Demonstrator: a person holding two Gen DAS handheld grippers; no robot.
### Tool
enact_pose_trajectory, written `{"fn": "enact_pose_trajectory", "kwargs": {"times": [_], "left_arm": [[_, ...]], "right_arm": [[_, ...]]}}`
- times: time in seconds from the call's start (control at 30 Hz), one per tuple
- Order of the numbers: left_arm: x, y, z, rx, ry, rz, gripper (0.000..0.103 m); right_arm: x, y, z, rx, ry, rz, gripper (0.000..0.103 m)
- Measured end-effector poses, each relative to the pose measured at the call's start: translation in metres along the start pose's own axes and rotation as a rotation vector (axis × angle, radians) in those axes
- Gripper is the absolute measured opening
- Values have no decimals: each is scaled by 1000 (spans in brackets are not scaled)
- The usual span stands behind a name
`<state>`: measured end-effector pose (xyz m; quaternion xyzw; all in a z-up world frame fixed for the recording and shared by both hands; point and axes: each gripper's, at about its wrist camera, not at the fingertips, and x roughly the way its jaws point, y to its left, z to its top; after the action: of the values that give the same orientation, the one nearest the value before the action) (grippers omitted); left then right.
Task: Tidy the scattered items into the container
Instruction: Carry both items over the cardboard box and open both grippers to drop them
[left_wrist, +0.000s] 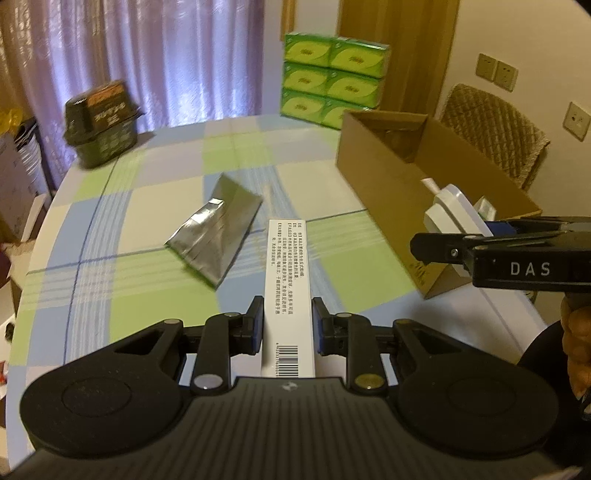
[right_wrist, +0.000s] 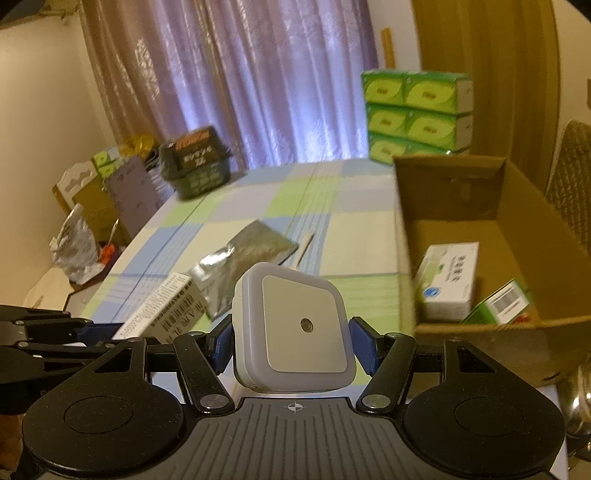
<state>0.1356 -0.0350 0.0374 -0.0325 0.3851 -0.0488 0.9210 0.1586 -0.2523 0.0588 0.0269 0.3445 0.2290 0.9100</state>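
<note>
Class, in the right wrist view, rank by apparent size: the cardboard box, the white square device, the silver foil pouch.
1. cardboard box
2. white square device, though nearness to the camera enlarges it
3. silver foil pouch; its true size against the device is unsure.

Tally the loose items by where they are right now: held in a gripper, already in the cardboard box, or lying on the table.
Held in a gripper: 2, the long white box in the left gripper, the white square night light in the right gripper.
In the cardboard box: 2, the white carton, the green carton.
On the table: 1, the silver foil pouch.
Total: 5
</note>
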Motion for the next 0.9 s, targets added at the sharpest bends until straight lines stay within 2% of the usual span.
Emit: {"fn": "enact_pose_trajectory", "kwargs": {"times": [0.4,0.63,0.9], "left_arm": [[23,-74,60,78,-46,-135,21],[45,-118,89,94,-49,-205,21],[79,-154,115,107,-46,-251,21]], "right_arm": [[-42,-77,40,44,-112,-132,66],[-48,-126,51,68,-116,-206,67],[-37,-163,53,87,-95,-244,67]]}}
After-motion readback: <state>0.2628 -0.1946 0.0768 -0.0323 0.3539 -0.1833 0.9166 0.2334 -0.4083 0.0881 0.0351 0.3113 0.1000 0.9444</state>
